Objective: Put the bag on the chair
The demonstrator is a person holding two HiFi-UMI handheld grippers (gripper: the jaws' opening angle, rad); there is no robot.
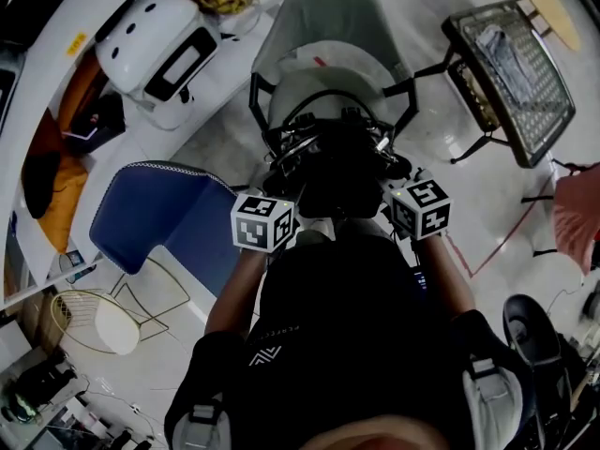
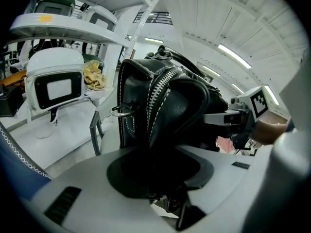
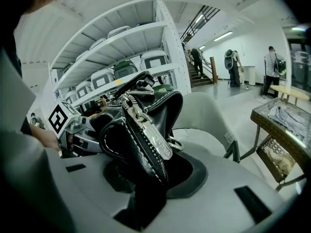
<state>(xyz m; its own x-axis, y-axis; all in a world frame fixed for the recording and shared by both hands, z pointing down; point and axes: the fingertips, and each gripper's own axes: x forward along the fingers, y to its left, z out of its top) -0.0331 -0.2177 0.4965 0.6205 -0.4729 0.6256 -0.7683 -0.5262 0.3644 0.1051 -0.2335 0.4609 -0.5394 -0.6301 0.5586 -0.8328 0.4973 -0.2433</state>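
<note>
The left tool (image 2: 160,171) and right tool (image 3: 146,178) are clamping the black handbag (image 1: 337,172) over the grey chair (image 1: 328,26), probably needing lowering next.

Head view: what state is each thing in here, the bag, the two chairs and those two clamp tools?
black bag: gripped at both ends, held at the grey chair's front.
left gripper: shut on the black bag.
right gripper: shut on the black bag.
grey chair: upright, facing the person.
blue chair: upright, off to the left.

Overhead downward, two close facing views — shared bag (image 1: 336,172)
</note>
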